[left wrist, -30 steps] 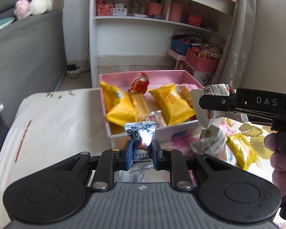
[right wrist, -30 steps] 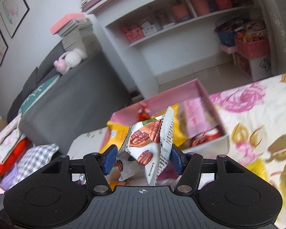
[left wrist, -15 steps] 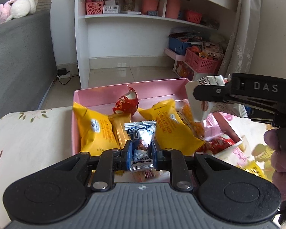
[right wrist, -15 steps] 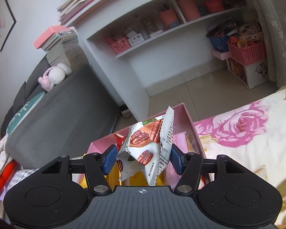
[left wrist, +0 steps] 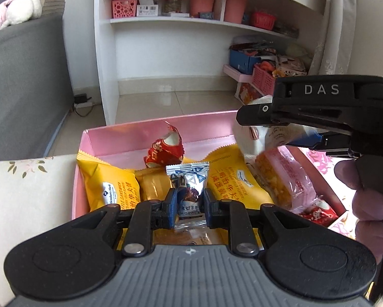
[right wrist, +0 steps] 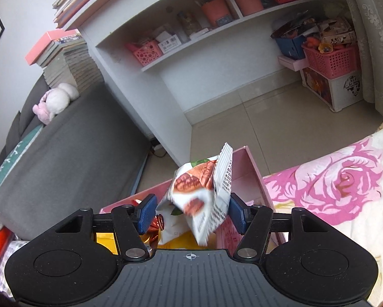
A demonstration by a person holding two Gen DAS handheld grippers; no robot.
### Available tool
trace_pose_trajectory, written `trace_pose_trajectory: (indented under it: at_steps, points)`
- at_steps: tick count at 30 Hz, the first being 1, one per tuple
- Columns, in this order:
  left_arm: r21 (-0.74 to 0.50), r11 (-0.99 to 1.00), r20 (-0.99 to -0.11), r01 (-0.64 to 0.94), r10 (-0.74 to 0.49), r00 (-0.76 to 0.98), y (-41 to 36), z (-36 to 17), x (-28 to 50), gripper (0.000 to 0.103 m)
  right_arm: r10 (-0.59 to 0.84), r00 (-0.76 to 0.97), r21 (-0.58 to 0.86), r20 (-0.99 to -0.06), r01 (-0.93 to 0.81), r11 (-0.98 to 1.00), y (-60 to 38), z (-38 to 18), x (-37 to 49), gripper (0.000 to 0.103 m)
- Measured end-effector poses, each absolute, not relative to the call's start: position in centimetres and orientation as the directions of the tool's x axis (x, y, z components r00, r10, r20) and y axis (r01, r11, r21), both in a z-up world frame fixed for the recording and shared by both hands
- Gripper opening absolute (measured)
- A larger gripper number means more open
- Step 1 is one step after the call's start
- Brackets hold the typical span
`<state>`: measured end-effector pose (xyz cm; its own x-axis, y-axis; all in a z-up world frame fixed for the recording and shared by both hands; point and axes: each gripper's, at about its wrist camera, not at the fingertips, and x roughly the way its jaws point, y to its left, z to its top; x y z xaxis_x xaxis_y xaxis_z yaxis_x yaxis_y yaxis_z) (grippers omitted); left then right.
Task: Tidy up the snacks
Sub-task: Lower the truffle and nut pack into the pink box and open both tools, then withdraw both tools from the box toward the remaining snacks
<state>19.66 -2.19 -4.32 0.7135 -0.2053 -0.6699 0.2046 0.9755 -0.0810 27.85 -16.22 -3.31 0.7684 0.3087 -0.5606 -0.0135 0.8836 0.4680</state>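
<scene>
- The table [right wrist: 344, 192] under me wears a cloth printed with big pink roses.
- On it sits the pink box [left wrist: 130, 135], open-topped, and both my claws hang over it.
- Inside the box lie yellow packets [left wrist: 109, 186], a pink-wrapped bar [left wrist: 286, 176] and a red candy [left wrist: 163, 151].
- My right claw [right wrist: 191, 211] is letting its jaws widen; the white nut packet [right wrist: 204, 194] sits tilted between the blue pads, above the box's far right part, and a gap shows at the left pad.
- My left claw [left wrist: 190, 204] is clamped tight on the silver chocolate packet [left wrist: 187, 179], held upright just above the yellow packets in the middle of the box.
</scene>
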Motion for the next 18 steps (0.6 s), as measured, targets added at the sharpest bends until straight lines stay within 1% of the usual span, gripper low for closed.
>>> trace_pose_trajectory:
  at_steps: [1, 2, 4, 5, 7, 8, 10, 11, 13, 17, 18]
  points:
    - [-0.084, 0.976, -0.664, 0.200, -0.204, 0.719, -2.1, -4.3, 19.6, 0.023, 0.310, 0.770, 0.467, -0.558, -0.017, 0.884, -16.2, -3.2, 27.8, 0.063]
    - [-0.090, 0.976, -0.660, 0.199, -0.208, 0.722, -2.0, -4.2, 19.6, 0.024, 0.309, 0.773, 0.465, -0.554, -0.020, 0.885, -16.2, -2.9, 27.8, 0.070]
    - [-0.099, 0.975, -0.652, 0.197, -0.213, 0.728, -1.7, -4.0, 19.4, 0.027, 0.305, 0.782, 0.459, -0.544, -0.026, 0.888, -16.2, -2.5, 27.5, 0.074]
    - [-0.102, 0.975, -0.651, 0.197, -0.215, 0.728, -1.6, -3.9, 19.3, 0.029, 0.307, 0.783, 0.458, -0.541, -0.032, 0.888, -16.2, -2.3, 27.4, 0.074]
    - [-0.106, 0.974, -0.651, 0.198, -0.219, 0.727, -1.4, -3.6, 19.0, 0.039, 0.308, 0.784, 0.450, -0.540, -0.041, 0.892, -16.1, -1.9, 27.1, 0.075]
    - [-0.108, 0.974, -0.652, 0.199, -0.220, 0.725, -1.3, -3.5, 18.8, 0.043, 0.305, 0.784, 0.442, -0.540, -0.044, 0.896, -16.0, -1.6, 26.8, 0.076]
    - [-0.107, 0.974, -0.656, 0.201, -0.221, 0.722, -1.3, -3.3, 18.3, 0.056, 0.296, 0.785, 0.424, -0.544, -0.048, 0.905, -15.8, -1.2, 26.4, 0.078]
    - [-0.106, 0.973, -0.655, 0.203, -0.222, 0.722, -1.2, -3.1, 17.9, 0.058, 0.294, 0.786, 0.417, -0.544, -0.050, 0.907, -15.7, -0.9, 26.0, 0.080]
    - [-0.109, 0.971, -0.658, 0.212, -0.230, 0.717, -1.1, -2.8, 17.3, 0.068, 0.298, 0.786, 0.412, -0.542, -0.062, 0.909, -15.5, -0.4, 25.2, 0.081]
    - [-0.101, 0.972, -0.670, 0.213, -0.225, 0.708, -0.8, -2.4, 15.8, 0.074, 0.303, 0.782, 0.396, -0.545, -0.078, 0.915, -14.9, 0.7, 23.2, 0.084]
    - [-0.100, 0.972, -0.674, 0.212, -0.223, 0.704, -0.7, -2.3, 15.4, 0.077, 0.303, 0.781, 0.393, -0.546, -0.080, 0.916, -14.7, 1.0, 22.6, 0.085]
